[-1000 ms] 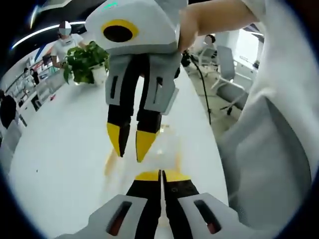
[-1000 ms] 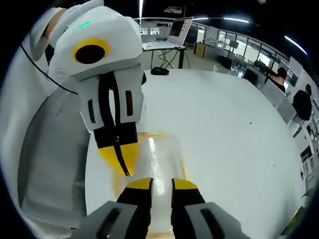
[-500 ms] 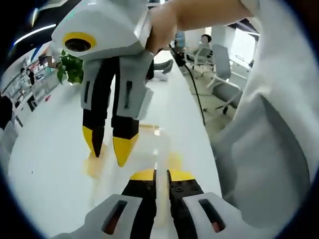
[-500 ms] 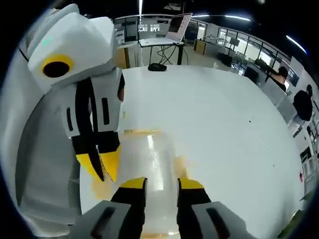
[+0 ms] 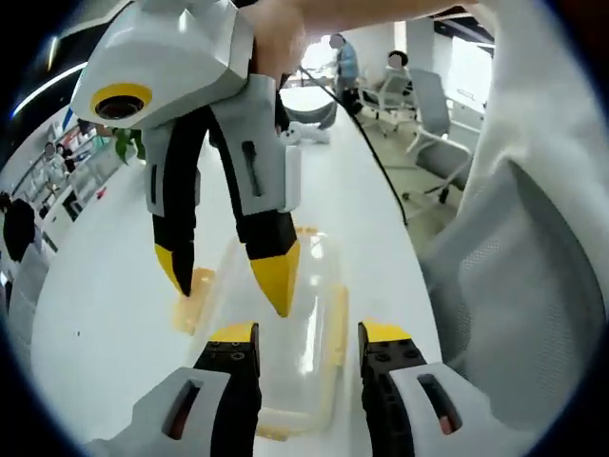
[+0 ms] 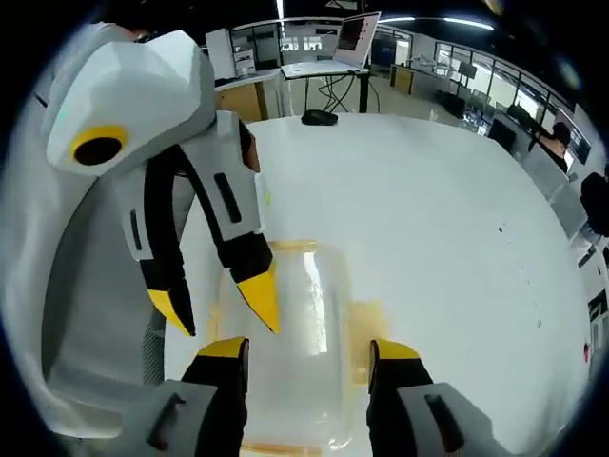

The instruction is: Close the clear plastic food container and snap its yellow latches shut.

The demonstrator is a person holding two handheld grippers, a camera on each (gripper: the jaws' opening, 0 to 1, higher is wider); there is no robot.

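Observation:
The clear plastic container [image 5: 290,333] lies on the white table [image 5: 114,248] just below both grippers, its lid on top. One yellow latch [image 5: 194,300] sticks out on its left side and another [image 5: 336,327] runs along its right. My left gripper [image 5: 309,333] hangs open right above it, jaws wide apart with nothing between them. My right gripper [image 5: 228,279] points down from above, open, one fingertip [image 5: 279,281] over the lid. In the right gripper view the container [image 6: 309,333] shows a yellow latch [image 6: 366,324]; my right gripper [image 6: 309,349] and left gripper [image 6: 217,307] both stand open.
The person's white-clad body [image 5: 519,286] borders the table edge. A potted plant [image 5: 125,144] and office chairs [image 5: 430,107] stand far off. A laptop [image 6: 357,33] sits on a farther desk, and a mouse [image 6: 319,117] lies at the table's far end.
Both grippers have opened wide: the left was shut, the right had a narrow gap. The views have drawn closer over the container.

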